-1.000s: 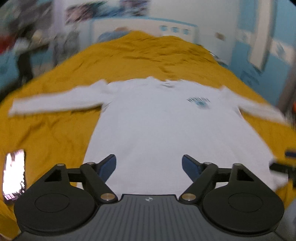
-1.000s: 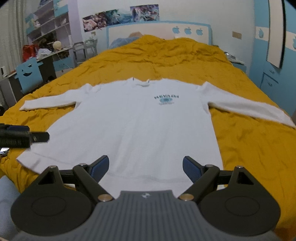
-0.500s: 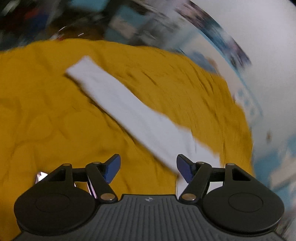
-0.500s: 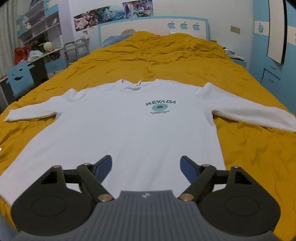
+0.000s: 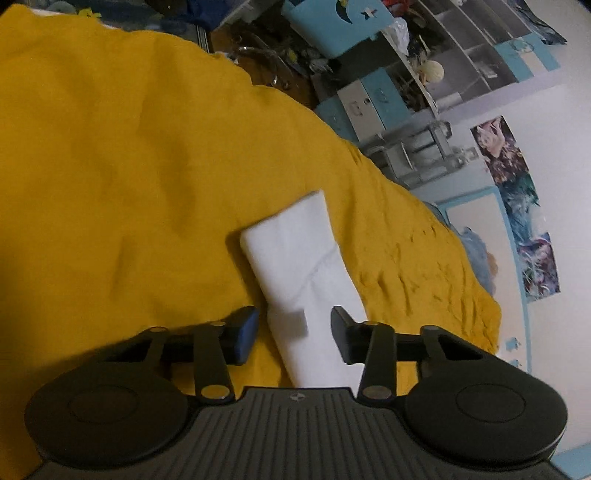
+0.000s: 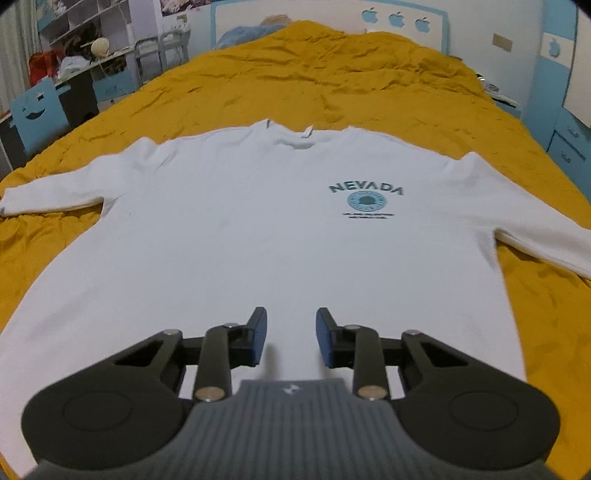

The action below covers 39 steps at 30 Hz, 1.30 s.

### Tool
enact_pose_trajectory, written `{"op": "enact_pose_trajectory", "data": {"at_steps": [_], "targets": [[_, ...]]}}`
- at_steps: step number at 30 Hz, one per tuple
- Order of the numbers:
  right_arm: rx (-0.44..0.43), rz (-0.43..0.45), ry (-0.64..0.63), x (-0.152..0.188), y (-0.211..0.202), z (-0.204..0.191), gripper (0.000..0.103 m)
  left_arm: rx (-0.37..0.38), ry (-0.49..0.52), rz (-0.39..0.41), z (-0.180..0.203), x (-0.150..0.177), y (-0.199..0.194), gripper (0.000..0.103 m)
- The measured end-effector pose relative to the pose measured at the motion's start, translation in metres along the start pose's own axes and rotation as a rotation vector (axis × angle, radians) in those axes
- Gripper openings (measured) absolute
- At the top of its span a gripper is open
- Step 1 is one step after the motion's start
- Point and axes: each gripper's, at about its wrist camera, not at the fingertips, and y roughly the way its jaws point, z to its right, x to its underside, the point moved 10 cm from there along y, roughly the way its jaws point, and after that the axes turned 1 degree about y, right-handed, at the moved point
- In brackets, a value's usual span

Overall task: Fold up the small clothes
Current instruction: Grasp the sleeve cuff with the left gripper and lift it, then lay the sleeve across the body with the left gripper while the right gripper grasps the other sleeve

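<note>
A white long-sleeved shirt (image 6: 258,229) with a blue NEVADA print (image 6: 365,190) lies flat, front up, on the yellow bed cover (image 6: 332,85). My right gripper (image 6: 290,339) hangs over the lower middle of the shirt's body. Its jaws are closing, and no fold of cloth shows between the blue pads. The left wrist view is rolled sideways and shows the end of the shirt's left sleeve (image 5: 306,266) on the cover. My left gripper (image 5: 293,332) is low over that sleeve with its jaws closing. The sleeve runs between the fingers, and the pads are not pressing on it.
Left of the bed stand a blue chair (image 6: 37,110), a desk and shelves (image 6: 92,55) with clutter. Blue cabinets (image 6: 565,140) line the right side and a headboard (image 6: 332,18) closes the far end. The bed's left edge drops to a cluttered floor (image 5: 266,62).
My left gripper swung from the shirt's body out to the left sleeve end, rolled over and narrowed its jaws. My right gripper moved forward and lower over the shirt, jaws narrowing too.
</note>
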Motion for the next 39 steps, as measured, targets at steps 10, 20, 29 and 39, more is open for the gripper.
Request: {"op": "enact_pose_trajectory", "data": {"at_steps": [10, 20, 29, 39], "targets": [[0.032, -0.024, 0.016, -0.004, 0.023, 0.025, 0.008, -0.017, 0.364, 0.152, 0.086, 0.008, -0.029, 0.010], [-0.008, 0.024, 0.039, -0.023, 0.021, 0.053, 0.000, 0.190, 0.992, 0.248, 0.321, 0.164, -0.119, 0.009], [-0.020, 0.080, 0.082, -0.051, 0.017, 0.087, 0.000, 0.367, 1.327, 0.088, 0.397, 0.403, -0.097, 0.009], [-0.033, 0.032, 0.222, -0.032, 0.035, 0.125, 0.000, 0.280, 1.355, -0.502, 0.283, 0.592, 0.008, 0.016]]}}
